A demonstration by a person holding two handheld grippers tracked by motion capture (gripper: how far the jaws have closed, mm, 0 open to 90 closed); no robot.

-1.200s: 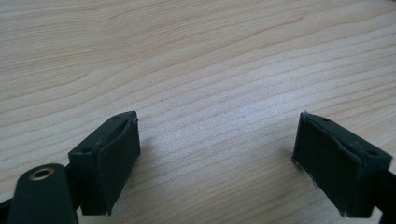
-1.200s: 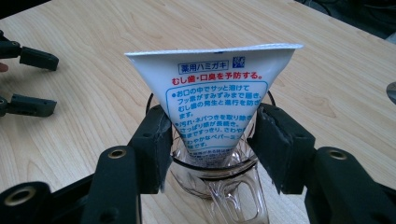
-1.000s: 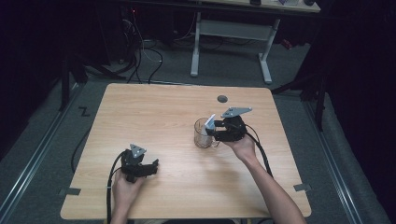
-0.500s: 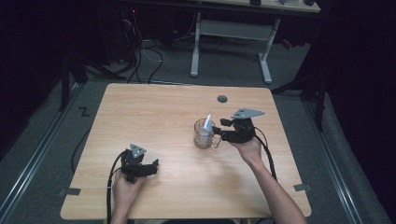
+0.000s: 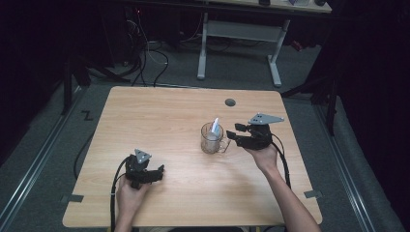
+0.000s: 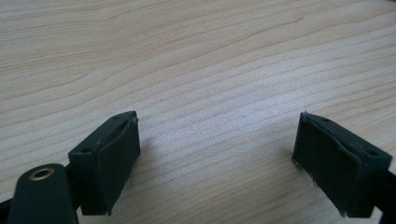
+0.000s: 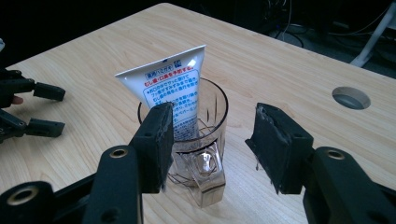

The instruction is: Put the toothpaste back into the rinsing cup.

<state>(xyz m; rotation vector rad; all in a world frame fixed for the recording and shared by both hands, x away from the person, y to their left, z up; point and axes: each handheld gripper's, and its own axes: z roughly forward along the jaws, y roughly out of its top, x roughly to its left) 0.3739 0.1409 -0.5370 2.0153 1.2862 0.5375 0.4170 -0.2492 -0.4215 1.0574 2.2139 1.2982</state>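
Standing mid-table, glass mug point(image 5: 212, 138) just beside right tool point(image 5: 231, 134), edges distant.

You are drawing your right gripper point(image 5: 233, 136) back from the glass mug point(image 5: 212, 138), toward the right side of the table point(image 5: 159, 116) as the high view shows it. A moment ago its fingertips were right up against the mug with the tube point(image 5: 215, 126) standing in it; now they are sitting just beside the mug's handle, clear of the glass. Its jaws are narrowing as it pulls away, with nothing pressed between them.
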